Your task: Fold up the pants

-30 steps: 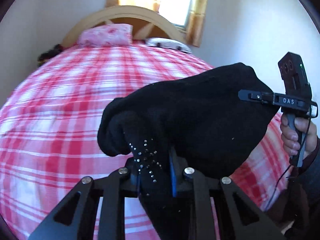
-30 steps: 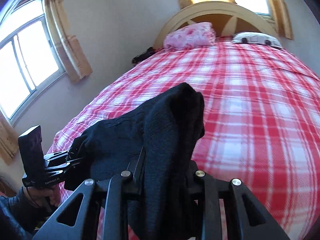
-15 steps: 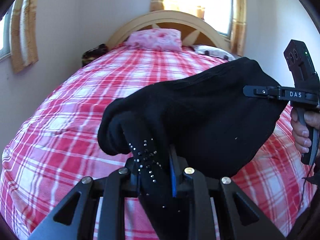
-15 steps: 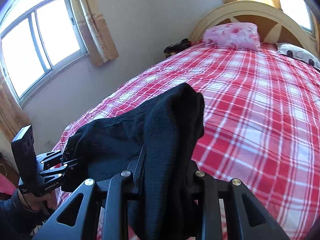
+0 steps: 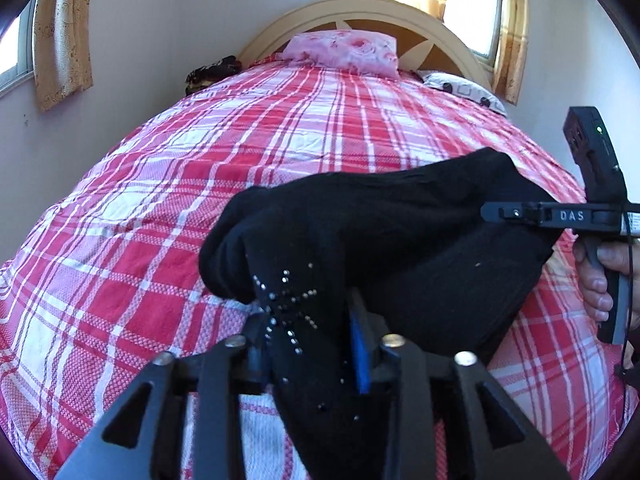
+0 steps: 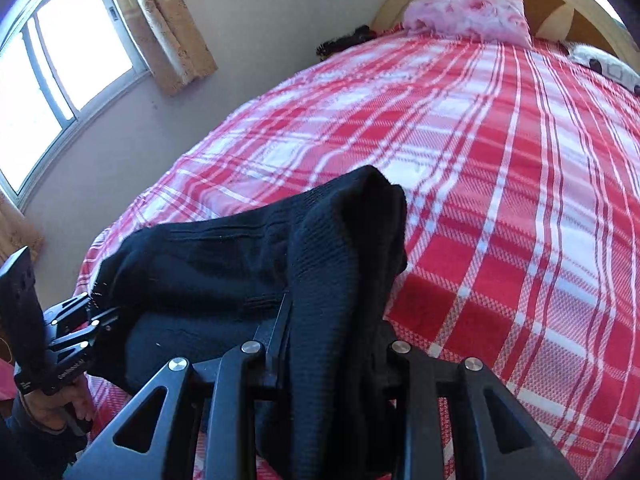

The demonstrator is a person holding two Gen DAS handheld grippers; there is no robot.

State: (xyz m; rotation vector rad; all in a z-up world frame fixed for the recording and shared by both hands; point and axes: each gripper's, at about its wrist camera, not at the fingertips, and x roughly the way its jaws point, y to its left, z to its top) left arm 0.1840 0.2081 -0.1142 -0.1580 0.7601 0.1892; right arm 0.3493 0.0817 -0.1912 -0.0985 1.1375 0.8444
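The black knit pants are folded into a thick bundle and stretch between both grippers just above the red plaid bed. Their end with small shiny studs sits between the jaws of my left gripper. Those jaws are opening, and the blue pad stands a little off the cloth. My right gripper is shut on the other end of the pants. In the left wrist view the right gripper grips the bundle at the right. In the right wrist view the left gripper is at the far left.
A pink floral pillow and a patterned white pillow lie by the wooden headboard. A dark bundle lies at the bed's far left corner. Curtained windows line the wall on the left.
Both grippers have come down toward the bed with the pants bundle and swung to face more of the left wall. The left jaws have spread wider around the studded end.
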